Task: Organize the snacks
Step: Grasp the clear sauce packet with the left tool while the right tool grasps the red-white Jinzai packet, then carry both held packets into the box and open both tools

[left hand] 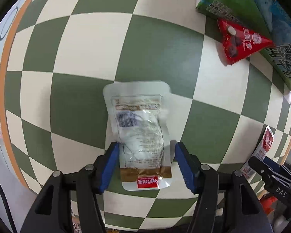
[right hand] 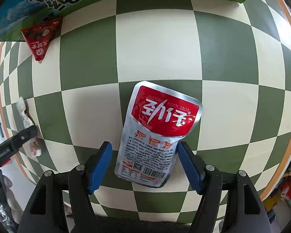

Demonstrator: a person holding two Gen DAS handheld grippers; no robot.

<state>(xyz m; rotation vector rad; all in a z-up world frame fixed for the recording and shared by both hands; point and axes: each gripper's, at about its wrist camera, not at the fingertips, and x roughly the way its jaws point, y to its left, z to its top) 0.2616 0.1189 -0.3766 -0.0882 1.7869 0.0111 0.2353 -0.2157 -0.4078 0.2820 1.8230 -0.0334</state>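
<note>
A: Item one, tools?

B: My left gripper (left hand: 146,165), black with blue pads, points down with its jaws parted around the lower half of a white foil snack pouch with a gold band and red label (left hand: 139,134). The left pad touches or nearly touches the pouch edge; the right pad stands clear. My right gripper (right hand: 144,167), same make, is open wider, straddling a silver snack pouch with a red logo panel (right hand: 157,136); its right pad sits at the pouch edge, its left pad apart.

A: Item two, surface?

B: Both pouches lie flat on a green-and-cream checkered tabletop with an orange rim (left hand: 83,44). At two o'clock from the left gripper, a red triangular chocolate packet (left hand: 240,40) leans against a green-and-blue printed carton (left hand: 242,3). The right view has the same packet at ten o'clock.

A: Room?

B: Edges only; too blurred to list.
</note>
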